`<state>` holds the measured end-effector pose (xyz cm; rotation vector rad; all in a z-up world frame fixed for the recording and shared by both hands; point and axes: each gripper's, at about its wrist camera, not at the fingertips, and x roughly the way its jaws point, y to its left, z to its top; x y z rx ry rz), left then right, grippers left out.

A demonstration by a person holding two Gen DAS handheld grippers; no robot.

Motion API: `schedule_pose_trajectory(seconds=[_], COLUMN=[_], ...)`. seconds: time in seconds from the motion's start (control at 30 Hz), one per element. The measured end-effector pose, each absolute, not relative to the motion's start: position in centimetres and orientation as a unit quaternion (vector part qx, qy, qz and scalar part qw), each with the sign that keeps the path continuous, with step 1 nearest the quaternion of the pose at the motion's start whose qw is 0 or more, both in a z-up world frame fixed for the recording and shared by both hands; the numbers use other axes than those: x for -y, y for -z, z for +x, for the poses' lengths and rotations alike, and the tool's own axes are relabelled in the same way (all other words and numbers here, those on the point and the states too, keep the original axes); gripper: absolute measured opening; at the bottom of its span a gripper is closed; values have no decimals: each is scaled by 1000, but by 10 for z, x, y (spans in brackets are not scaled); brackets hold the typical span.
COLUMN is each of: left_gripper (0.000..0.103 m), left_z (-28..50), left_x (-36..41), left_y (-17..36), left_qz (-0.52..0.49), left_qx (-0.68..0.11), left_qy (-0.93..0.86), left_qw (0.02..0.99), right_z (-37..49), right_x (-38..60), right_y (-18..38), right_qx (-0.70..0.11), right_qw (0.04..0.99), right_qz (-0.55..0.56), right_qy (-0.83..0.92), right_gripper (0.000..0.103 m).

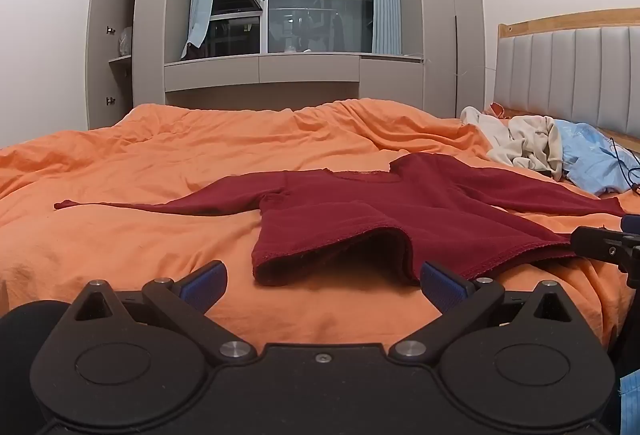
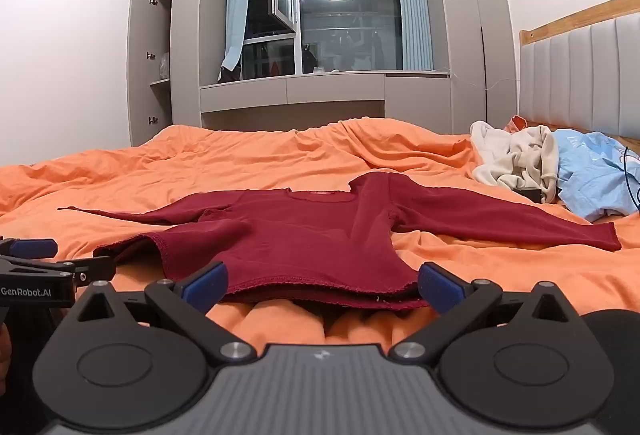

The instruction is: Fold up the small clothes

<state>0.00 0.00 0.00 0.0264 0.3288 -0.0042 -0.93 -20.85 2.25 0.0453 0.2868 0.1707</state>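
Left wrist: left gripper (image 1: 322, 285) jaws spread wide, empty; dark red shirt (image 1: 360, 211) flat on orange bedsheet (image 1: 120, 235), hem at 12 o'clock. Right gripper (image 2: 322, 285) also wide, empty, hem between its pads.

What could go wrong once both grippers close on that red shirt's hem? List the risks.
1. The hem of the red shirt is lifted and gaping near the left gripper, so its open jaws might pinch only the top layer.
2. The orange sheet is wrinkled right under the hem; the right gripper could grab it too.
3. Both sleeves lie spread wide and may drag crooked.
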Motion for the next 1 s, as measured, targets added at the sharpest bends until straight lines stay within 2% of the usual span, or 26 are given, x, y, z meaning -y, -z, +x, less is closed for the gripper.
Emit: schedule_pose_trajectory(seconds=[1.0], left_gripper=[103], left_z=[0], left_x=[0], left_y=[0], left_qz=[12], left_qx=[-165], left_qy=[3], left_qw=[986], right_z=[-8], right_x=[201], right_y=[-23], right_qx=[-143], right_qw=[986], right_qz=[23], right_qy=[-85], right_gripper=[103])
